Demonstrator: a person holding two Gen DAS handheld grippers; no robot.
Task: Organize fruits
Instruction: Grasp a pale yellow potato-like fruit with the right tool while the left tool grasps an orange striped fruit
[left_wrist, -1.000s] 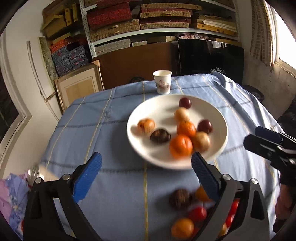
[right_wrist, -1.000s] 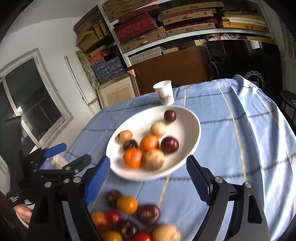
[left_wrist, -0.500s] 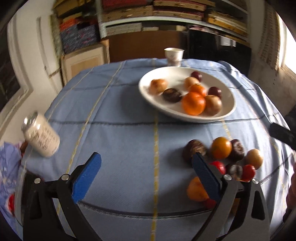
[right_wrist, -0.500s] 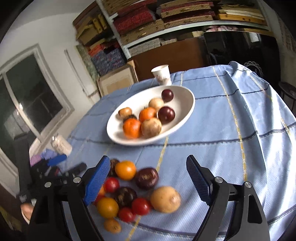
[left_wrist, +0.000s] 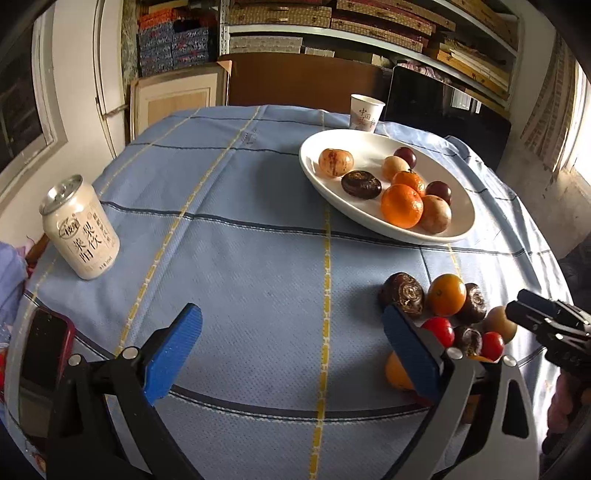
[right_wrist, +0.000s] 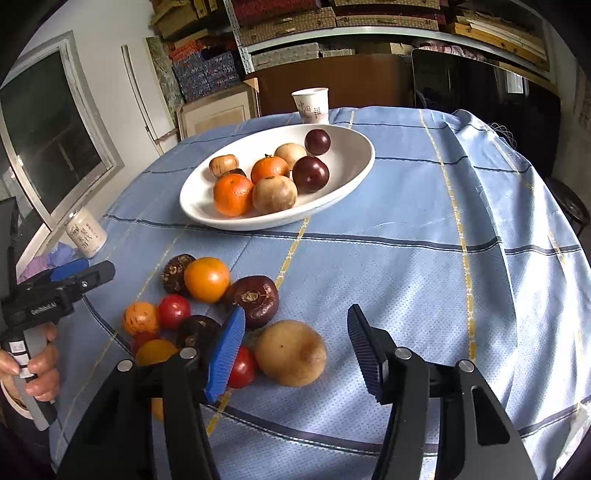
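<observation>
Shelving stacked with boxes lines the wall behind a tabletop (right_wrist: 406, 229) under a blue checked cloth. White plate (right_wrist: 343, 181), toward the far edge: oranges, dark plums and tan fruits, eight or so. Paper cup (right_wrist: 311, 104) just behind it. Loose fruit pile (right_wrist: 207, 310) near the front edge: oranges, small red fruits, dark brown ones and a tan pear (right_wrist: 291, 352). Drink can (left_wrist: 82, 229) upright at the left edge. Right gripper (right_wrist: 295, 350): jaws closing, the tan pear between them, pads not yet pressing. Left gripper (left_wrist: 291, 343): jaws wide apart, empty, over bare cloth beside the pile.
</observation>
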